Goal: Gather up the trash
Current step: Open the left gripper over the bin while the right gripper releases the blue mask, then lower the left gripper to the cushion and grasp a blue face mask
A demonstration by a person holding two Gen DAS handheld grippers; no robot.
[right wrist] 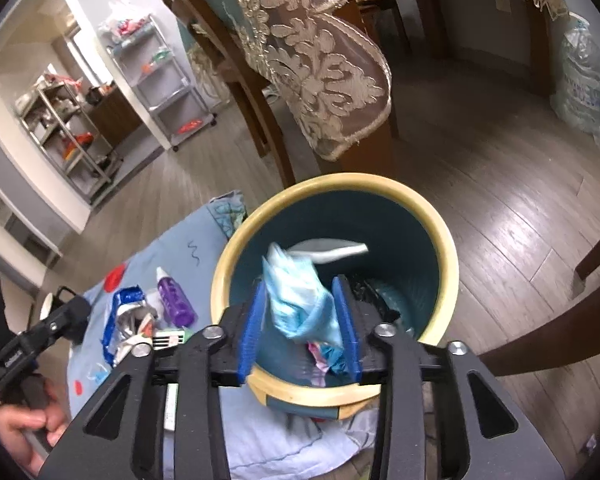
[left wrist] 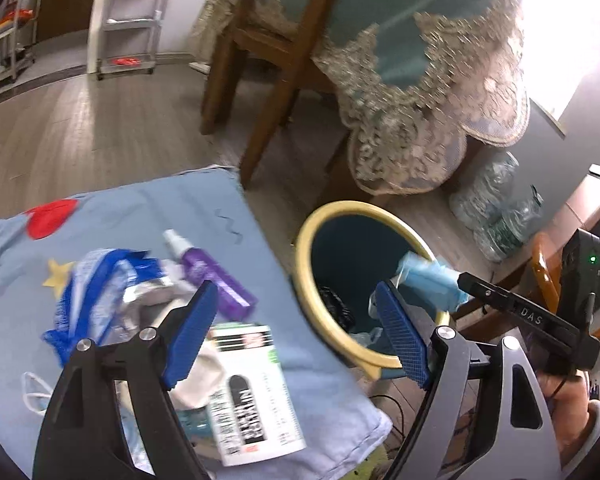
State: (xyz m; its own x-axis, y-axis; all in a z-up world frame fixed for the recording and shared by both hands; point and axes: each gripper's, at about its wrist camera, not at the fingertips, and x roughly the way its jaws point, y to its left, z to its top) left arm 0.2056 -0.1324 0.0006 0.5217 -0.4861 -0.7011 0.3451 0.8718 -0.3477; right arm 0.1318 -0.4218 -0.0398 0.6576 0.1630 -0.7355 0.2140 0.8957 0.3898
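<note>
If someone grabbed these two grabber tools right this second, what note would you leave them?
Left gripper: jaws open, empty, above the blue cushion.
Right gripper: over the trash bin, jaws part open with a crumpled light-blue wrapper between them; grip looks loose.
Done: some trash already lies in the bin.
Left on the cushion: purple spray bottle, blue-and-silver foil bag, white printed box, white tissue.
Next: probably let the wrapper fall, then fetch the rest.
</note>
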